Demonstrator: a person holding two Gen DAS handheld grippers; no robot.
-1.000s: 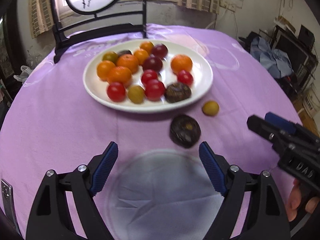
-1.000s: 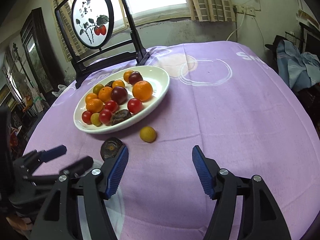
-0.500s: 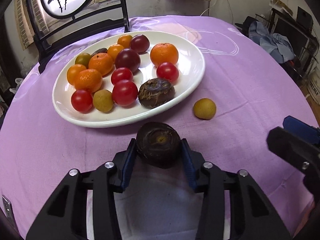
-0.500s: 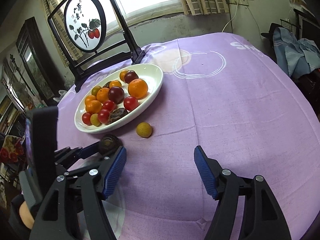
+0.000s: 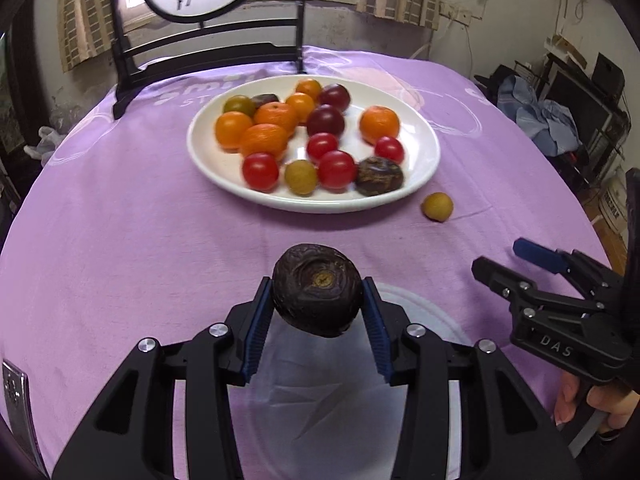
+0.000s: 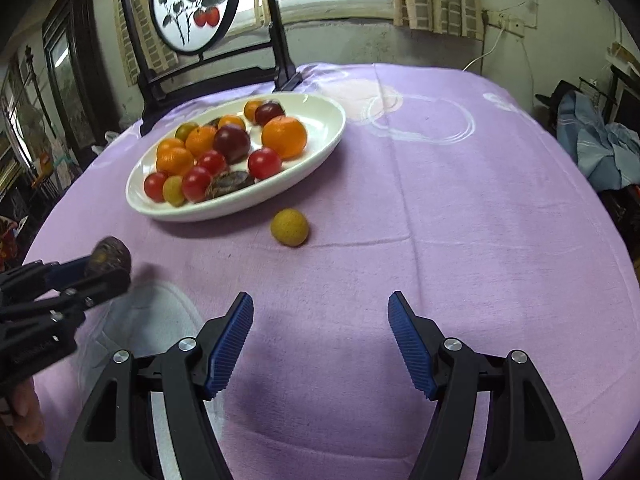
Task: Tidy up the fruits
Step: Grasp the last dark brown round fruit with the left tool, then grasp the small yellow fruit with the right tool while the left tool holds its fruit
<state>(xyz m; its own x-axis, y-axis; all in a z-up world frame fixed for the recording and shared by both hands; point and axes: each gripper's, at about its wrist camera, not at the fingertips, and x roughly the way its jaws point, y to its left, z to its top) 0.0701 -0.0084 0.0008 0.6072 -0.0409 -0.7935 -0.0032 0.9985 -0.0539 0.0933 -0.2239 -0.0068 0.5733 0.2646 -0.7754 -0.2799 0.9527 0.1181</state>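
My left gripper (image 5: 318,312) is shut on a dark wrinkled passion fruit (image 5: 317,290) and holds it above the purple cloth, short of the white plate (image 5: 424,148). The plate holds several oranges, red tomatoes, dark plums, a yellow-green fruit and another passion fruit (image 5: 379,175). A small yellow fruit (image 5: 437,207) lies on the cloth to the right of the plate; it also shows in the right wrist view (image 6: 289,227). My right gripper (image 6: 320,340) is open and empty, some way short of that fruit. In the right wrist view the held passion fruit (image 6: 109,258) is at the left.
A black wooden stand with a round painted panel (image 6: 192,0) stands at the table's far edge behind the plate (image 6: 320,136). A white patch (image 5: 420,312) in the cloth's print lies under the left gripper. Clothes and clutter sit beyond the table's right edge.
My left gripper closed on the passion fruit that lay on the cloth and lifted it. The right gripper stayed open and drew somewhat closer to the yellow fruit.
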